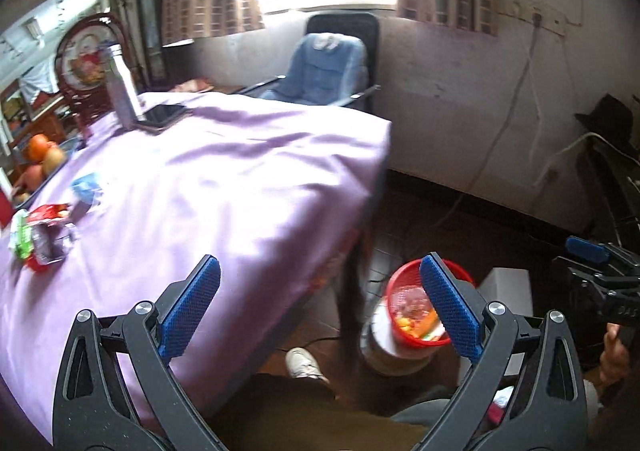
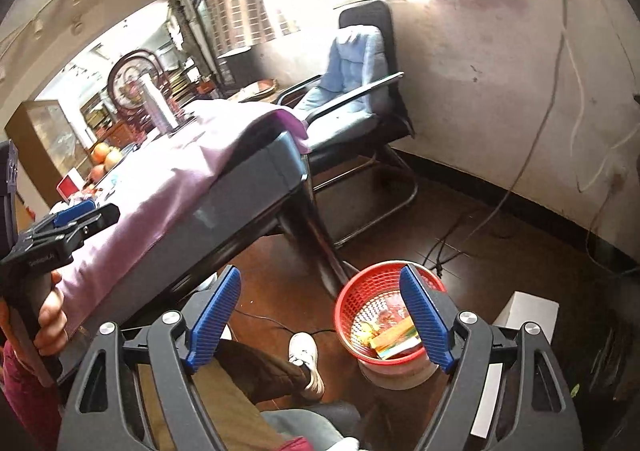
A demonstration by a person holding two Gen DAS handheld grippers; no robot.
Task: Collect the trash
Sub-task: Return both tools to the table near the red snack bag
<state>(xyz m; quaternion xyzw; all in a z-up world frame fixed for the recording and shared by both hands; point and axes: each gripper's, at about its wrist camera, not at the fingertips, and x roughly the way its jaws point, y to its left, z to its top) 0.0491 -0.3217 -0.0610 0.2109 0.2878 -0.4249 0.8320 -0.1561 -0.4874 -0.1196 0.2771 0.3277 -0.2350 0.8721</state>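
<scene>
Both grippers, left [image 1: 320, 311] and right [image 2: 320, 319], stood wide and empty. Wrappers [image 1: 40, 235] on the tablecloth [image 1: 240, 179] looked light, crinkly, slippery; best pinched at a raised edge.

Nothing sits between the right gripper's [image 2: 320, 315] wide jaws; basket [image 2: 360, 295] lies open beyond, table leg [image 2: 316, 235] crowding just left.
</scene>
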